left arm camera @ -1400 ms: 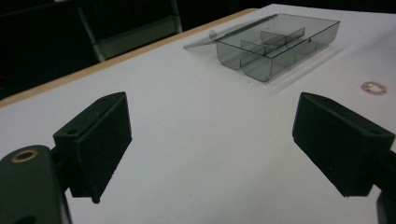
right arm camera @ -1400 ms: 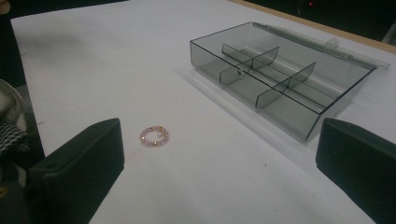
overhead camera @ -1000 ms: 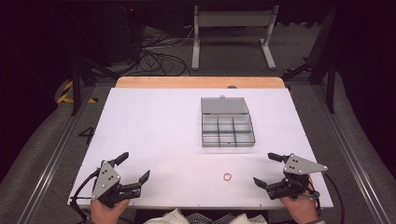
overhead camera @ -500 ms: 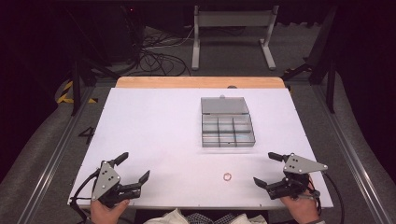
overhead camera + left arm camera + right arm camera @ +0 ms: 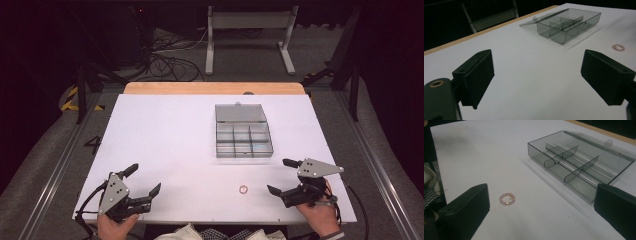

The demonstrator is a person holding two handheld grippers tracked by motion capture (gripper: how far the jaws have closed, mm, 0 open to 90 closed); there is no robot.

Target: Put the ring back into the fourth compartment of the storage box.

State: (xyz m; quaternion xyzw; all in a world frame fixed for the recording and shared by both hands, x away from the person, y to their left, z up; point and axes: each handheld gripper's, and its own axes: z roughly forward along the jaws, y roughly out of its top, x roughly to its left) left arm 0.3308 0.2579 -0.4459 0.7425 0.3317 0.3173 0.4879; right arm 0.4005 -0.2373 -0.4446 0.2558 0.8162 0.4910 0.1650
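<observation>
A person is holding the left gripper [image 5: 141, 180] low over the near left corner of the white table [image 5: 165, 130], its jaws spread wide and gripping nothing. The right gripper [image 5: 283, 176] is hovering near the near right edge, its jaws also standing wide apart and empty. A small beaded ring [image 5: 243, 189] of pink and gold beads is lying flat on the table between the two grippers, nearer the right one and touching neither. Farther back, an open clear box [image 5: 244, 138] with dividers is sitting on the table, its lid [image 5: 240, 113] lying flat behind it.
</observation>
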